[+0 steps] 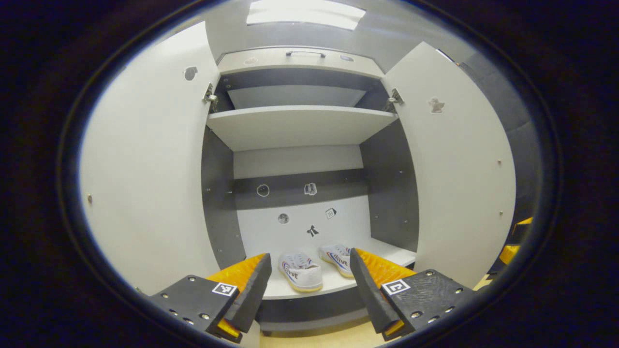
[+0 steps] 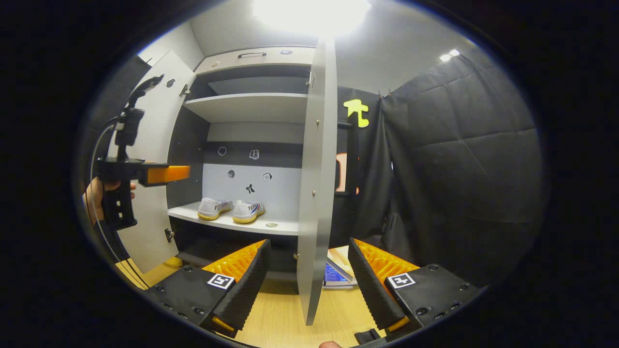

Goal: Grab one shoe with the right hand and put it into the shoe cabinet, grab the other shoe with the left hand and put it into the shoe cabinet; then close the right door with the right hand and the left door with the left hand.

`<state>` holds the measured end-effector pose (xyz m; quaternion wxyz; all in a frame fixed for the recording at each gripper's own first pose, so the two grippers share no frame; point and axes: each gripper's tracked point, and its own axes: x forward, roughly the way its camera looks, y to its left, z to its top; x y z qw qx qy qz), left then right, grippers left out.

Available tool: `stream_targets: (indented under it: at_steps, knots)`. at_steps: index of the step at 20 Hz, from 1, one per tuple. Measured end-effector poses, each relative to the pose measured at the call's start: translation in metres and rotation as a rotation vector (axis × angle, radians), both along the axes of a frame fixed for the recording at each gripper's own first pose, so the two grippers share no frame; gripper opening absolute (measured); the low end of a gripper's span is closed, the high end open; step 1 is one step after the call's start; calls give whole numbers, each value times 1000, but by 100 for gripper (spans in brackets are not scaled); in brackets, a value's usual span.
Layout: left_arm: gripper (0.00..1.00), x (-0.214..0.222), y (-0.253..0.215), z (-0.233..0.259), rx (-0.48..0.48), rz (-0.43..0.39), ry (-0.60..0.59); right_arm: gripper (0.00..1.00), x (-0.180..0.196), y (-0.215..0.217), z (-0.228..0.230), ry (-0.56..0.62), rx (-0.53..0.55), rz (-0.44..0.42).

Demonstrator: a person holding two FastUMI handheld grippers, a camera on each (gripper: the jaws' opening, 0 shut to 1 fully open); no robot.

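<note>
In the left gripper view I'm looking straight into the cabinet [image 1: 300,125] with both doors swung wide. My left gripper [image 1: 309,282] is spread open and holds nothing. Both shoes [image 1: 301,271] [image 1: 338,258] sit side by side on the lower shelf [image 1: 387,251], toes toward the back wall, so I judge the loading part done. The left door [image 1: 150,164] stands just off my left finger; the right door [image 1: 459,164] stands past my right finger.

In the right gripper view I'm facing the right door [image 2: 316,169] nearly edge-on, its free edge standing between my two fingers. The right gripper [image 2: 309,285] is open and empty too. The pair [image 2: 231,209] shows on the shelf [image 2: 251,224] beyond the door. The left gripper [image 2: 159,174] hangs farther off by the left door [image 2: 145,212], in a hand [image 2: 96,193].

The step in hand, as I read it, is closing the right door. I'd not pinch the edge at all (a push does it). I'd bring one finger against the outer face near the free edge, away from the hinge, and sweep it round in an arc toward the cabinet front, slowing at the end so it doesn't bounce back. The shoes lie well back on the shelf, so I don't expect the door to catch them. The left gripper should keep out of the opening until the right door is home.
</note>
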<state>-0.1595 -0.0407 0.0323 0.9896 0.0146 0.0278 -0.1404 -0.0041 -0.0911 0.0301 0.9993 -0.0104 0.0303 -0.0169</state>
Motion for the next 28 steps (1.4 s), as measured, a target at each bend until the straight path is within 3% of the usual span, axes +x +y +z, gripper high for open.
stream_targets:
  at_steps: [9,15,19,24,28]
  knots:
    - [92,-78,35,4,-7,29,10,99,3,5,42,-49,30,38]
    - [92,-111,58,7,-34,62,24,96,8,-16,88,-103,37,41]
    - [93,-124,62,5,-26,78,23,96,15,-49,101,-102,29,-15]
    - [92,-132,60,4,-50,80,27,97,17,-51,100,-75,109,37]
    - [93,-132,56,5,-38,79,32,100,12,-69,104,-80,108,5]
